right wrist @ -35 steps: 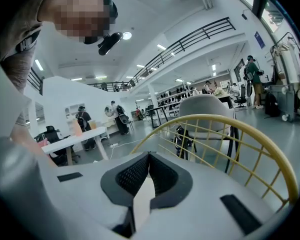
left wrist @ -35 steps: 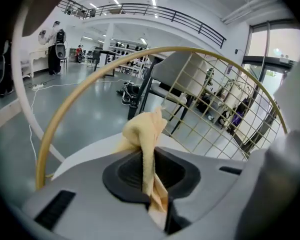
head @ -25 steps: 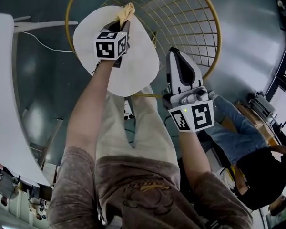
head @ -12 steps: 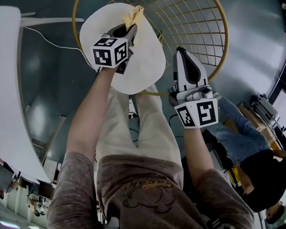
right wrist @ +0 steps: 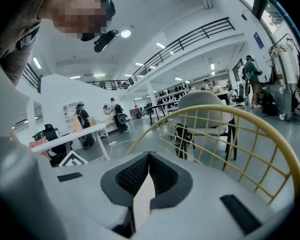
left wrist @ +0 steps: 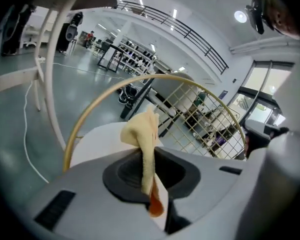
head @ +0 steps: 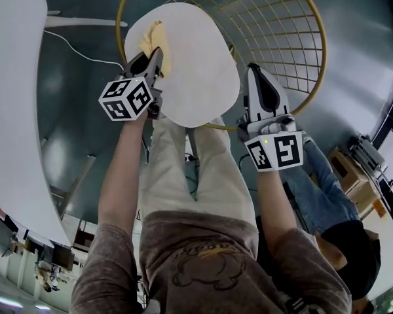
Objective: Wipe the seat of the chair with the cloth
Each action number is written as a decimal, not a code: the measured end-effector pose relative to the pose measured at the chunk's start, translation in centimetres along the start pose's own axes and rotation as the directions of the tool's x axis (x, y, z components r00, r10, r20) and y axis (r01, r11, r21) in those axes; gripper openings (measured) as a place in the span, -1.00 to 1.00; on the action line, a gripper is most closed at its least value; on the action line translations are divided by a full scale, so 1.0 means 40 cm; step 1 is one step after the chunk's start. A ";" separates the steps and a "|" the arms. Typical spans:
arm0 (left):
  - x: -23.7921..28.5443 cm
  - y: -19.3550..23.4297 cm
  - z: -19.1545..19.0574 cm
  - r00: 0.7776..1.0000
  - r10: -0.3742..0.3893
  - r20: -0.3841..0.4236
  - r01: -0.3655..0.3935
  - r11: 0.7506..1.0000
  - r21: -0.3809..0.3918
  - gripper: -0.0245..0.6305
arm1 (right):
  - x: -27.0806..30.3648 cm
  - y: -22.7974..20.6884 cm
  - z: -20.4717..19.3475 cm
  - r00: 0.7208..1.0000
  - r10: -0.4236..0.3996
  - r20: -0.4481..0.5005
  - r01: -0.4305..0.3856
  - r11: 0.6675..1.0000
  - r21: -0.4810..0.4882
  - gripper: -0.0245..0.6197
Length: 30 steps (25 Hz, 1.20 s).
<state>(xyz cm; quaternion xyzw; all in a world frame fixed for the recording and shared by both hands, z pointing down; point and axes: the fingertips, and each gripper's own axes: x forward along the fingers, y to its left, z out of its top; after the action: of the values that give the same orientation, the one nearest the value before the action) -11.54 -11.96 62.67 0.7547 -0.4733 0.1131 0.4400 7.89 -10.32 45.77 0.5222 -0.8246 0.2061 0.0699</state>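
The left gripper (head: 153, 56) (left wrist: 148, 165) is clamped on a yellow cloth (head: 154, 38) (left wrist: 142, 134). The cloth's bunched end sticks out past the jaw tips and lies over the upper left part of the chair's white seat (head: 200, 70) (left wrist: 97, 139). The right gripper (head: 260, 74) (right wrist: 149, 159) has its jaws pressed together with nothing between them. It is just beside the seat's right edge, in front of the yellow wire backrest (head: 281, 31) (right wrist: 250, 134). A white table (head: 13, 110) stands to the left, and a thin white cable (head: 78, 52) runs across the floor near the chair.
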 end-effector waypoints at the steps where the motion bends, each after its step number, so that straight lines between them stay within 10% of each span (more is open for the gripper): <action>1: -0.025 0.017 -0.005 1.000 0.017 0.013 -0.016 1.000 -0.010 -0.78 | -0.002 0.004 -0.004 1.000 0.001 0.000 -0.001 1.000 0.000 -0.85; 15: -0.309 0.233 -0.052 0.971 0.236 0.029 -0.236 0.972 -0.018 -0.78 | 0.005 0.043 -0.021 1.000 0.019 -0.002 -0.019 1.000 0.002 -0.85; 30: -0.162 0.228 -0.164 0.973 0.224 -0.059 -0.228 0.970 -0.084 -0.78 | 0.002 0.040 -0.034 1.000 0.022 -0.018 -0.022 1.000 0.021 -0.85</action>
<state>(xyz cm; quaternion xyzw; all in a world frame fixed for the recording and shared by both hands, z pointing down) -20.76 -4.43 67.80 0.6722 -0.5499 0.1593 0.4694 6.29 -9.21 46.61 0.5119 -0.8274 0.2202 0.0699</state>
